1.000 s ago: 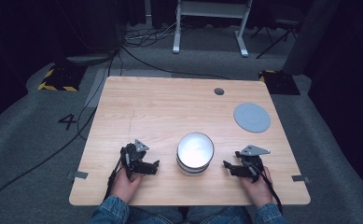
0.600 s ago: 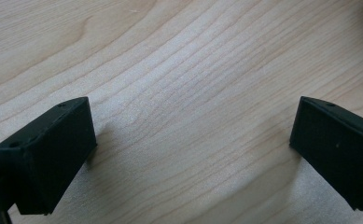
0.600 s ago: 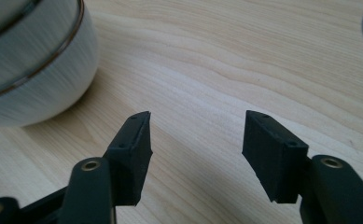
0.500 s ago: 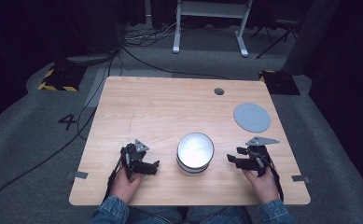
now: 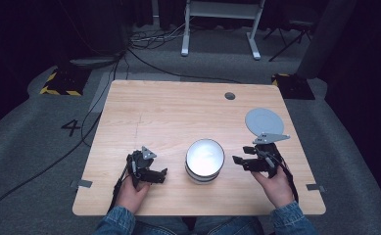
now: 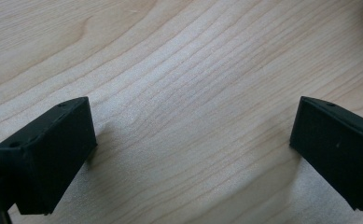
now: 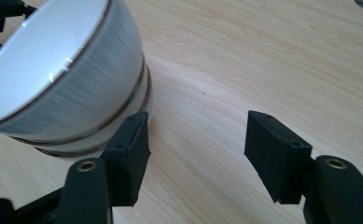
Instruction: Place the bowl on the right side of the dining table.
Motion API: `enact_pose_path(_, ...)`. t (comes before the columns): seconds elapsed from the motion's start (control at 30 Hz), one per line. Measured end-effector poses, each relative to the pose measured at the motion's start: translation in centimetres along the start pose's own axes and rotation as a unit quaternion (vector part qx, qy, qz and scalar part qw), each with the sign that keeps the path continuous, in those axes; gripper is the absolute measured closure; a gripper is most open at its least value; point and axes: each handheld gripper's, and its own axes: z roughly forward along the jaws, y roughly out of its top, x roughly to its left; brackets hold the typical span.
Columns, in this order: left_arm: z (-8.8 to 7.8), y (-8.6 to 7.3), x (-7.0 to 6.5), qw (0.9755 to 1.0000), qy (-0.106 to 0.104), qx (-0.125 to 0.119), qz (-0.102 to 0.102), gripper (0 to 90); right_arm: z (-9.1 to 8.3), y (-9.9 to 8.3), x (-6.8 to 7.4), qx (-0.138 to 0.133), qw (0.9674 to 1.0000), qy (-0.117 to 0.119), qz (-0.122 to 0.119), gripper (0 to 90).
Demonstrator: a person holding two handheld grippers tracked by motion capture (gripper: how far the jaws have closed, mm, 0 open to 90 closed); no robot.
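High view: we see the stacked white bowls [image 5: 205,160] at the table's [image 5: 168,112] near edge, between left gripper [image 5: 159,174] and right gripper [image 5: 238,162].

Left gripper view: jaws wide, bare wood between.

Right gripper view: jaws have just been closing, still apart and empty; bowls [image 7: 62,79] just beside the left jaw.

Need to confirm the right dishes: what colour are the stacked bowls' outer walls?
Grey-streaked with thin dark rim bands, white inside; the bowls show best in the right gripper view.
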Motion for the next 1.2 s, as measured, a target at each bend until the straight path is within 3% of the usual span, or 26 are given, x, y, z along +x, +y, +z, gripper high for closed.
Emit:
enact_pose_path(0.1,0.0,0.0,0.0,1.0000,0.000,0.000,-0.001,0.2,-0.7,0.8,0.7,-0.016,0.9998,0.002,-0.014,40.4)
enact_pose_path(0.47,0.0,0.0,0.0,1.0000,0.000,-0.001,-0.001,0.2,-0.9,3.8,2.5,-0.018,0.9989,0.023,-0.038,40.1)
enact_pose_path(0.67,0.0,0.0,0.0,1.0000,0.000,-0.001,-0.001,0.2,0.6,5.1,2.9,0.011,0.9988,0.027,-0.040,41.3)
enact_pose_path(0.7,0.0,0.0,0.0,1.0000,0.000,-0.001,-0.001,0.2,1.4,5.7,3.0,0.027,0.9986,0.024,-0.038,43.0)
enact_pose_path(0.93,0.0,0.0,0.0,1.0000,0.000,-0.001,-0.001,0.2,3.2,6.7,3.2,0.057,0.9972,0.011,-0.046,51.3)
enact_pose_path(1.2,0.0,0.0,0.0,1.0000,0.000,-0.001,-0.002,0.2,5.4,7.7,3.6,0.105,0.9928,-0.001,-0.058,64.3)
